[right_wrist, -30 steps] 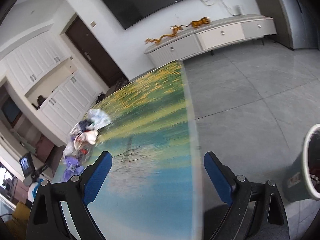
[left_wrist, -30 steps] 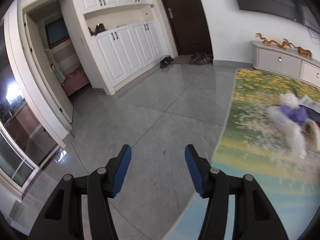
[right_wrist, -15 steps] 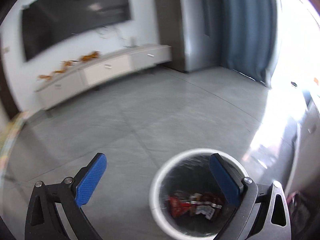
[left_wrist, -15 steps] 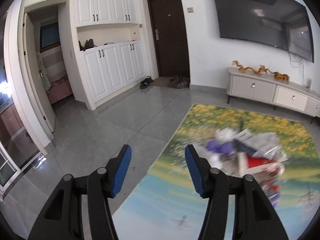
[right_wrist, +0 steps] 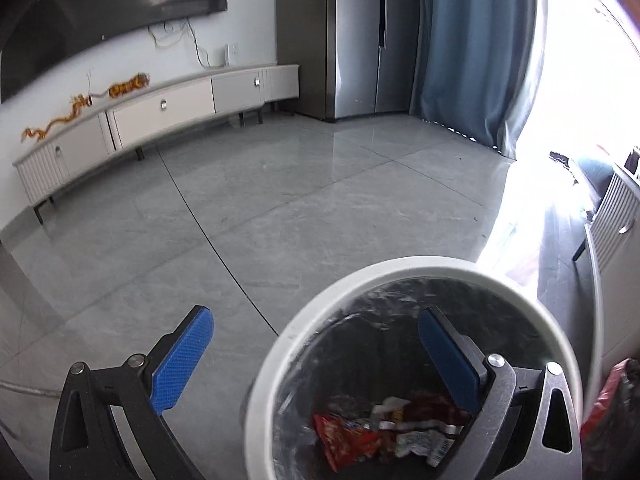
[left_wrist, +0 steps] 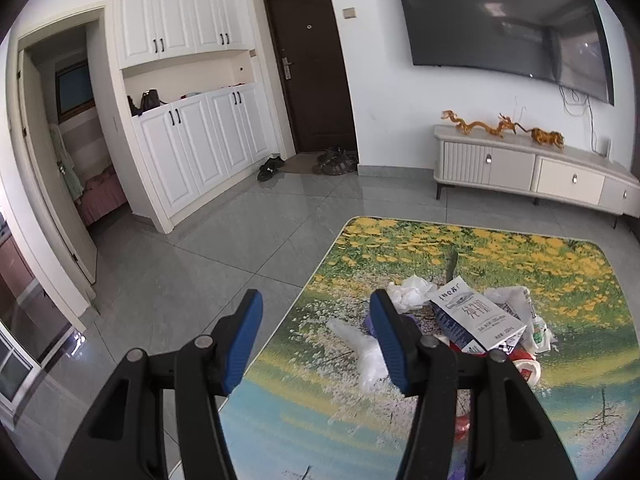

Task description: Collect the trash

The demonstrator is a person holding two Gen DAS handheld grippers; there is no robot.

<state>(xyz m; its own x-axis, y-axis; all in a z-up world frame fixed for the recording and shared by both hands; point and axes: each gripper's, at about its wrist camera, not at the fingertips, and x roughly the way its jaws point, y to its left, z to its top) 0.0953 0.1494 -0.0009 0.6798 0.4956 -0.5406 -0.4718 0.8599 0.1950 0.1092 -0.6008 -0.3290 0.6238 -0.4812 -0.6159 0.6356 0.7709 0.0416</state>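
Both jaws stand spread with nothing between them. We hold our left gripper [left_wrist: 316,316] over the edge of the flower-print mat [left_wrist: 460,248], beside a trash pile there: a milk carton [left_wrist: 472,318] and crumpled plastic bags [left_wrist: 368,350]. Our right gripper [right_wrist: 316,338] hangs above the white trash bin [right_wrist: 424,270], wrappers [right_wrist: 384,432] at its bottom.

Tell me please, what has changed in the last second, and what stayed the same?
The left gripper swung from the bare floor toward the trash pile on the table, which now lies just ahead to its right. The right gripper turned away from the table and now hangs over the white bin, one finger inside the rim. Nothing was grasped or released. Both grippers stayed open and empty; wrappers lie in the bin.
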